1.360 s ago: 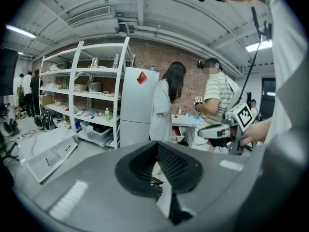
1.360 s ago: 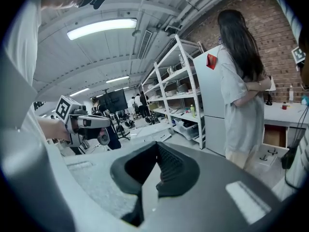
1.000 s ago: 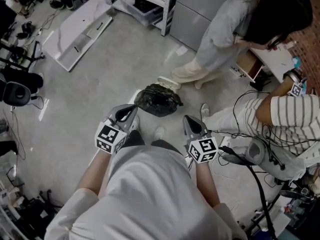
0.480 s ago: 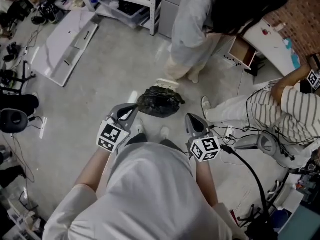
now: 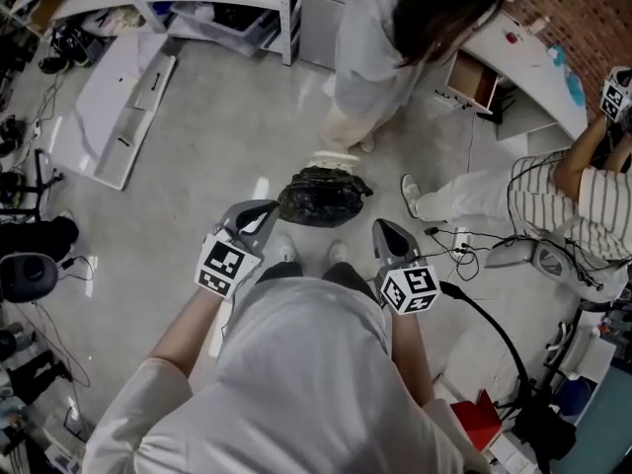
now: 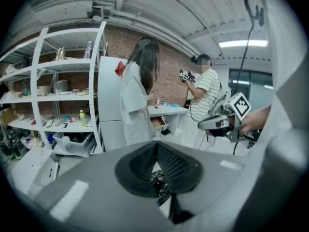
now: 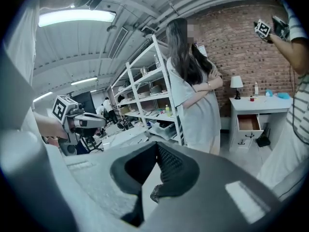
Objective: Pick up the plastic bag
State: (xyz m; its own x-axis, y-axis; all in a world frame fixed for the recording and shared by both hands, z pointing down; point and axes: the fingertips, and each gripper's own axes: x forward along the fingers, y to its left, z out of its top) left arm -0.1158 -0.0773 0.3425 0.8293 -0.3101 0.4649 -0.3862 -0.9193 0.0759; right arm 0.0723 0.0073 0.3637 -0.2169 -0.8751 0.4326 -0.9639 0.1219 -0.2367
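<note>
In the head view, the plastic bag point(image 5: 321, 196) lies on the floor at twelve o'clock, closer to us than a second ago. Left gripper view: left tool point(image 6: 157, 151) clenched, empty. Right gripper view: right tool point(image 7: 157, 151) likewise; both need opening next.
</note>
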